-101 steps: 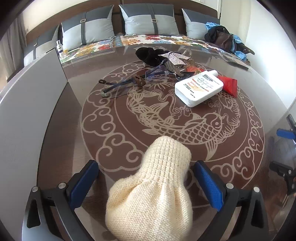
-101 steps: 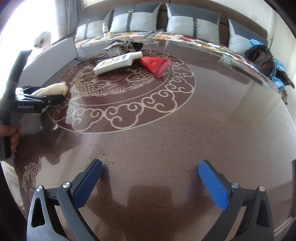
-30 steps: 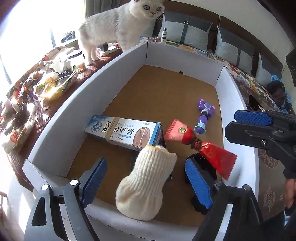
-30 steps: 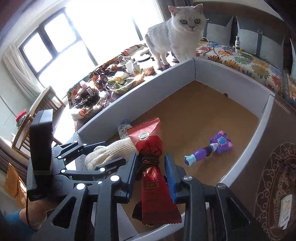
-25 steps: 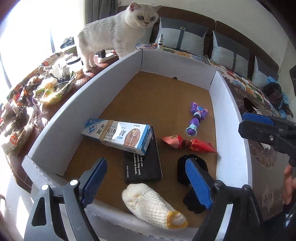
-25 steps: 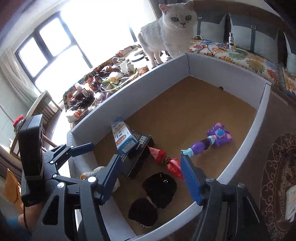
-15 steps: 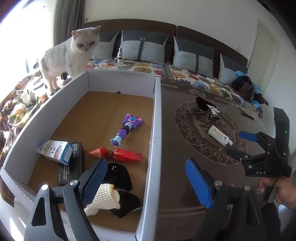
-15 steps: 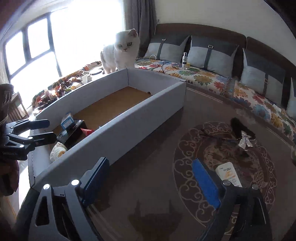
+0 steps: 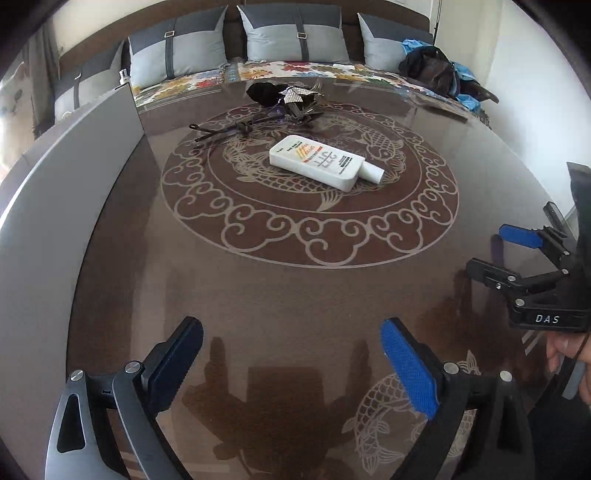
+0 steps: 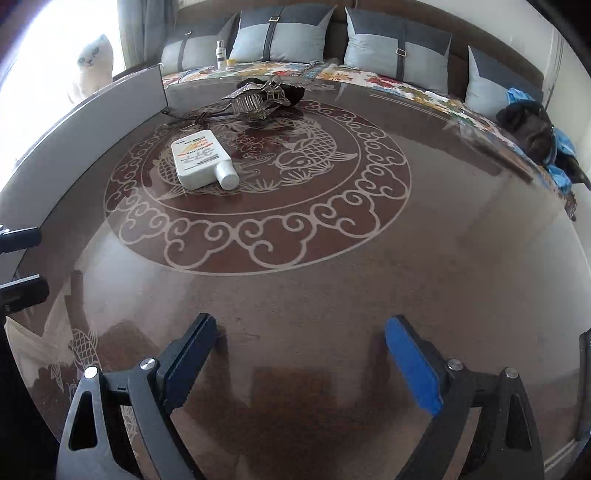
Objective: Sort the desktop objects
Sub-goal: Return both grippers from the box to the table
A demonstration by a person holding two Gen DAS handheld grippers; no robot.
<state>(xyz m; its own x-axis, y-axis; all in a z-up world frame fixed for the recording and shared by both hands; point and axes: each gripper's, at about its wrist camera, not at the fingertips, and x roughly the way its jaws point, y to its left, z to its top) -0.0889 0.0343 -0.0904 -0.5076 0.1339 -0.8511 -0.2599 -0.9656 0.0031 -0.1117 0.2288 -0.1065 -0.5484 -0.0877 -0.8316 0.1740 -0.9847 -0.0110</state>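
Far left: gray box wall (image 9: 66, 177). Left gripper (image 9: 291, 365) spread wide, just opened more, nothing between the fingers. Ahead, mid-table, well apart from both grippers: white bottle (image 9: 317, 162) lying flat, long way slanting, cap toward the right. Behind it, glasses (image 9: 221, 129) and a dark pile (image 9: 284, 94). Right gripper (image 10: 303, 362) spread wide too, empty. Probably equally near, hard to tell.

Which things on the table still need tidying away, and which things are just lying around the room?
For the tidying job:
- white bottle, lying flat on the table
- glasses
- dark heap with the silvery hair clip
- grey box wall, where things go

Just lying about:
- cushions
- dark bag on the sofa
- small bottle
- white cat
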